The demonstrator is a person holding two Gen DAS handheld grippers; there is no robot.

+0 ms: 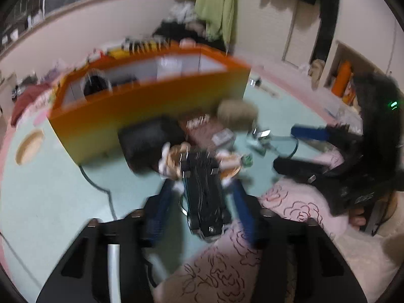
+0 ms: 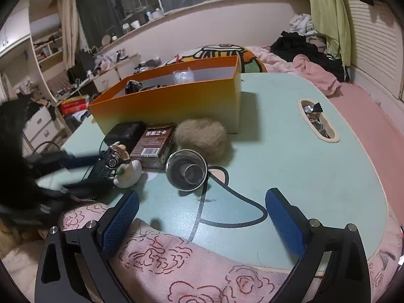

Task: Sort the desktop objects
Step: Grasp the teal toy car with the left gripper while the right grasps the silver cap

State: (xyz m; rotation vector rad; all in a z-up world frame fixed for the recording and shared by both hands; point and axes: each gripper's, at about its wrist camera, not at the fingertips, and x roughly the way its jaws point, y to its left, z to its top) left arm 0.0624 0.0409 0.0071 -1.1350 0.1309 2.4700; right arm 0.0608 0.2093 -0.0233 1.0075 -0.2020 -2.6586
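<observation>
My left gripper [image 1: 202, 192] is shut on a black toy car [image 1: 205, 197], held just above the near table edge; the view is blurred by motion. The car [image 2: 106, 164] and left gripper [image 2: 75, 174] also show in the right wrist view at left. My right gripper [image 2: 202, 217] is open and empty over the near table edge. On the pale green table [image 2: 303, 164] lie a white duck figure [image 2: 128, 174], a brown card box [image 2: 154, 144], a black box [image 2: 126, 132], a tan furry ball [image 2: 202, 141] and a glass cup [image 2: 186, 173] on its side.
An orange storage box [image 2: 171, 101] stands at the back of the table with some items inside. A black cable [image 2: 240, 202] loops across the table. A slot in the table [image 2: 318, 123] holds foil wrappers. A pink floral blanket [image 2: 176, 265] lies under my grippers.
</observation>
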